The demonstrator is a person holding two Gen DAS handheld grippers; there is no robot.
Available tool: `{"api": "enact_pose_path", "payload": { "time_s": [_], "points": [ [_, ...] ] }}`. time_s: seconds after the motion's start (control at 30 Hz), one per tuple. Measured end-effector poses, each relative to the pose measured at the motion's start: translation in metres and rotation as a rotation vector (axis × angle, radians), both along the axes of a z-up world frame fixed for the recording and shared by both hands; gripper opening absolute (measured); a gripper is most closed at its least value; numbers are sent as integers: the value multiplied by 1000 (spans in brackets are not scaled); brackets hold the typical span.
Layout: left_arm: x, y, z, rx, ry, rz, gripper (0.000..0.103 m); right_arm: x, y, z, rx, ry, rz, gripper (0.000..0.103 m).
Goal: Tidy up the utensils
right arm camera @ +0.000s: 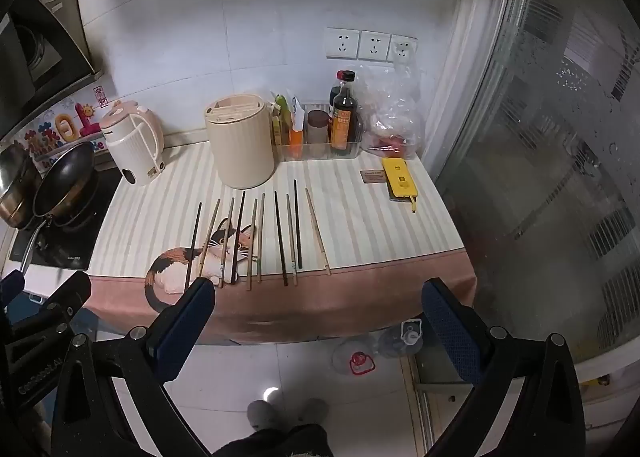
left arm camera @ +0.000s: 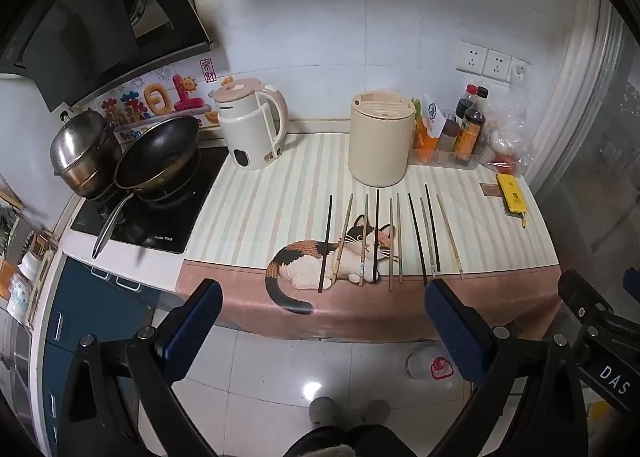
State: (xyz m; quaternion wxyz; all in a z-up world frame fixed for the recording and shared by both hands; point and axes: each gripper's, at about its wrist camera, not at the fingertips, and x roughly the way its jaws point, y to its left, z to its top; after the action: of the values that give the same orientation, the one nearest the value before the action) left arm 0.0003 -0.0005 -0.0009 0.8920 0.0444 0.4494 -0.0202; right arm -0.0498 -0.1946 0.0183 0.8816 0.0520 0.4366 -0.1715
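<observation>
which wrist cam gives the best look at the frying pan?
Left wrist. The frying pan shows whole there, handle included, on the stove beside the steel pot. In the right wrist view the pan sits at the left edge, squeezed by the fisheye.

You are holding your left gripper (left arm camera: 323, 299) and right gripper (right arm camera: 318, 297) side by side, both tilting steeply downward with their blue-padded jaws standing wide apart and gripping nothing, while your slippered feet (left arm camera: 349, 411) are showing below them
</observation>
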Motion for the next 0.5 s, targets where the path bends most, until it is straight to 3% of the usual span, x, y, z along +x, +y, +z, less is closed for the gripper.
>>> {"api": "enact_pose_path", "payload": {
  "time_s": [0.5],
  "points": [
    [3,7,-3,-6,-3,-4,103,2,2,-5,0,-4,-4,103]
  ]
}}
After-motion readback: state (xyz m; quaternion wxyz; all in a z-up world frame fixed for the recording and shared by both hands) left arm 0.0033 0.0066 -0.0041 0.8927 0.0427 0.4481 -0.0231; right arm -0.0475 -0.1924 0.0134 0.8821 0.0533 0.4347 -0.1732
